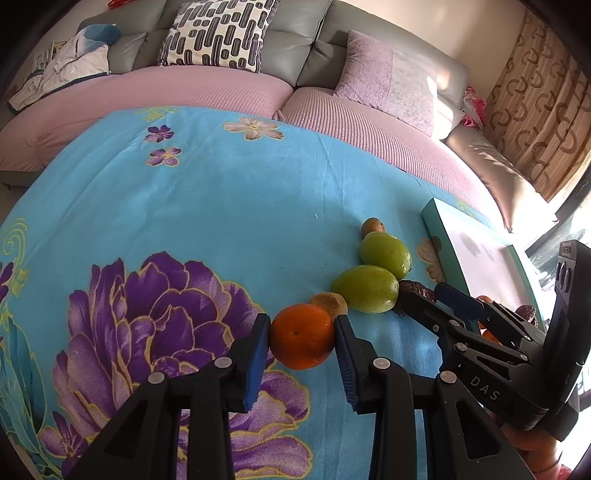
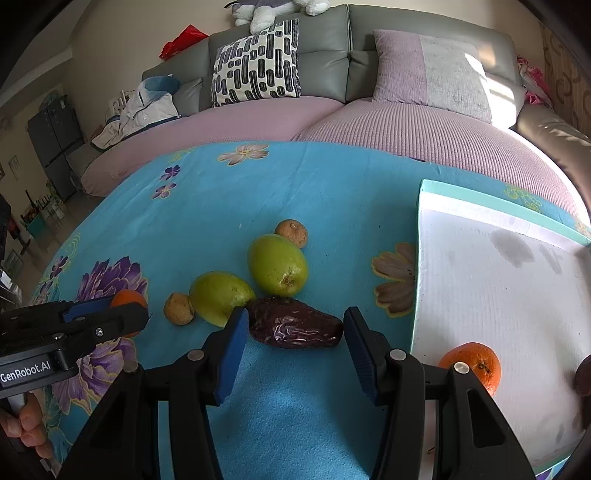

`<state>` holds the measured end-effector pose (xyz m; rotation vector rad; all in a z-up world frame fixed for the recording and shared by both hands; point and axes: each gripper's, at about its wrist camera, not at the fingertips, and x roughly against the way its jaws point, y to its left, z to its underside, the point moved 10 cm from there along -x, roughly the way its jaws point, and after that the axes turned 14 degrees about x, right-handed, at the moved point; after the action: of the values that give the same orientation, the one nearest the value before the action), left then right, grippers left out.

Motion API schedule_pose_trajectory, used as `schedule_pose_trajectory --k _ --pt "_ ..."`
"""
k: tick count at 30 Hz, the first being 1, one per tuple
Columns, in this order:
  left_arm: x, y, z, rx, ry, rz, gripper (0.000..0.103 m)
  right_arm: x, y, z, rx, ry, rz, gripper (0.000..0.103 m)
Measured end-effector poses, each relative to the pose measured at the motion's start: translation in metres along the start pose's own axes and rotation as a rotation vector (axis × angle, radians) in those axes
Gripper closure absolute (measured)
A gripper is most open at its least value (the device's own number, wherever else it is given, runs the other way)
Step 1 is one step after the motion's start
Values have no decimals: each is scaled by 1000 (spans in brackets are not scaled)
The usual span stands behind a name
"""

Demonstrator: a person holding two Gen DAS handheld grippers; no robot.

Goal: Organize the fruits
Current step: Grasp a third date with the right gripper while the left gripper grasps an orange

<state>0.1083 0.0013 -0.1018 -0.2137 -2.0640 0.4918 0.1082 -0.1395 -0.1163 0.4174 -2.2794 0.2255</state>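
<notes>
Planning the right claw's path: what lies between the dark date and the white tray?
Only bare blue floral cloth, in the right wrist view. The date sits between the open right claw's fingers; the tray lies beyond.

Fruits (image 2: 277, 264) are clustered mid-worktop (image 2: 332, 184); a tray (image 2: 498, 295), holding one orange (image 2: 474, 363), lies at the right edge.

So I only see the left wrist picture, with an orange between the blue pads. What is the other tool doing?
Observer: The right gripper has its jaws open either side of a dark wrinkled date, one pad at each end.
Operator: Is there anything in that white tray?
Observer: Yes, an orange lies on the white tray, near its front edge.
Operator: And what is above the patterned cushion?
Observer: A grey and white plush toy lies on top of the sofa back, cut off in your view.
</notes>
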Motion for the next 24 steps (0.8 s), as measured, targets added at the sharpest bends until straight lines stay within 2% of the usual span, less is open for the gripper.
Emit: schedule_pose_trajectory --k 15,24 --pt "0 -2 0 -7 -1 -10 66 -1 2 2 21 16 15 48" --pt "3 -4 -2 -10 -14 -9 66 14 -2 -6 19 -26 36 48"
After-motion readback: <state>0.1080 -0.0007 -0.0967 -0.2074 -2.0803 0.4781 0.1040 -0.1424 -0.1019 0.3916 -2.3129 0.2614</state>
